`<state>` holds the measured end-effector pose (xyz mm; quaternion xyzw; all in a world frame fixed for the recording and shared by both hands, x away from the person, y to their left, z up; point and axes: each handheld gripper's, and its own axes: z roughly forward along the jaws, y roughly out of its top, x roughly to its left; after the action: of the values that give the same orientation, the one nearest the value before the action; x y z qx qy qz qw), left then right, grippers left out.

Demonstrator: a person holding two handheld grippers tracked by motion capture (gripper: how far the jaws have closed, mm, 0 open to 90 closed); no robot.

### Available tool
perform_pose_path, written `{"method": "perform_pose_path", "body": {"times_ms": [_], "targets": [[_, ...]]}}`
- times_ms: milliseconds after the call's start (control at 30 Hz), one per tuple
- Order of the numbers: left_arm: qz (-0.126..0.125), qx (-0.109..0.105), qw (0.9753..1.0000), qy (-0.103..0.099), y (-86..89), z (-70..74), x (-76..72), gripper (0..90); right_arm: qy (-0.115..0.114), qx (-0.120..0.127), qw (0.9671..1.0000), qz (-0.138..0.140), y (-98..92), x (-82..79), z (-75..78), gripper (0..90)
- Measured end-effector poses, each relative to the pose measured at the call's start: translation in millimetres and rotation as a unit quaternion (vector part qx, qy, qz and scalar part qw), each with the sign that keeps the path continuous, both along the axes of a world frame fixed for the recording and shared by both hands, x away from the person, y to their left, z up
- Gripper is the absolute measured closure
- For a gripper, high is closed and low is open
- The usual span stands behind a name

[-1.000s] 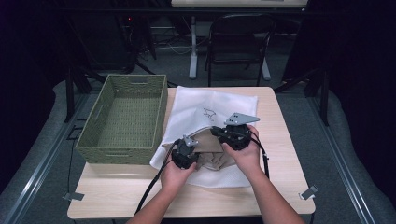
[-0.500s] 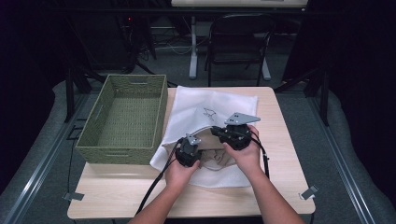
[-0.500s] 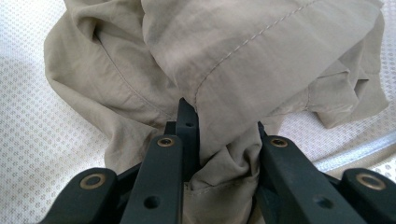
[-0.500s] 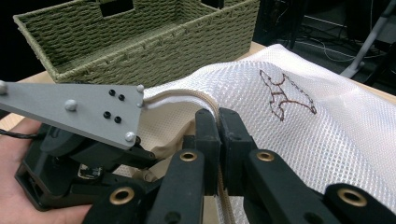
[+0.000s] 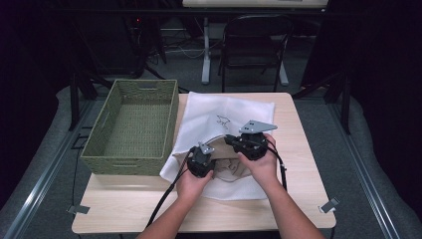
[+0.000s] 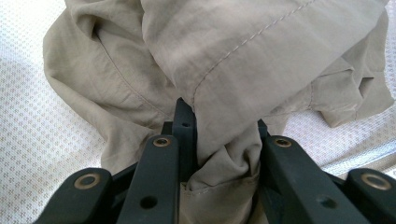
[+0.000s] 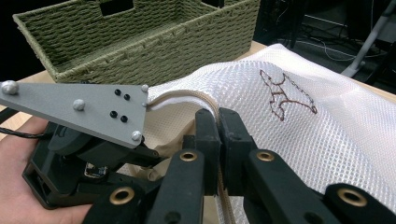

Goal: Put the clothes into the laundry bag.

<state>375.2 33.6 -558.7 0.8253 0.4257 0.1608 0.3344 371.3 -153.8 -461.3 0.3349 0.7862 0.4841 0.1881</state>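
Beige cloth (image 6: 243, 60) is pinched in the left claw (image 6: 219, 140); the mesh bag's (image 7: 280, 140) rim is clamped by the right claw (image 7: 218, 122).

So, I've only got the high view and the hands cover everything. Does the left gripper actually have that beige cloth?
Observer: Yes. In the left gripper view the left gripper is shut on a bunched fold of the khaki garment, and a stitched hem drapes over the jaw tips.
Operator: And the right one, is it on the cloth too?
Observer: No. The right gripper is shut on the mesh bag, right at the beige trim of its opening, and holds that edge raised.
Operator: What's under the garment?
Observer: White mesh shows on both sides of it, so it lies on the bag's fabric.
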Motion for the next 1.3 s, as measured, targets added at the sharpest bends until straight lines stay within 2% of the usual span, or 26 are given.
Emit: {"method": "perform_pose_path", "body": {"times_ms": [267,467,800,900,1133,1300], "targets": [[0.000,-0.005,1.0000,0.006,2.0,3.3,-1.3,69.9,0.000,0.001,1.0000,-0.001,-0.5,0.4,-0.3,87.5],[-0.009,-0.012,0.9999,0.004,6.6,9.6,-5.5,60.8,-0.001,0.000,1.0000,-0.001,-0.6,0.4,-0.2,87.5],[-0.016,-0.039,0.9991,-0.004,22.2,22.9,-24.4,52.0,0.000,-0.001,1.0000,-0.002,-1.5,0.6,0.0,87.5],[-0.021,-0.044,0.9988,0.002,27.4,24.8,-31.7,49.9,-0.001,0.000,1.0000,-0.002,-1.2,0.5,-0.2,87.5],[-0.026,-0.038,0.9989,0.003,33.8,21.1,-43.0,49.6,0.000,-0.002,1.0000,-0.002,-1.2,0.6,-0.7,87.5],[-0.021,-0.030,0.9993,0.010,35.0,12.6,-43.4,48.3,0.000,-0.003,1.0000,-0.001,-0.5,0.4,-1.2,87.5]]}}
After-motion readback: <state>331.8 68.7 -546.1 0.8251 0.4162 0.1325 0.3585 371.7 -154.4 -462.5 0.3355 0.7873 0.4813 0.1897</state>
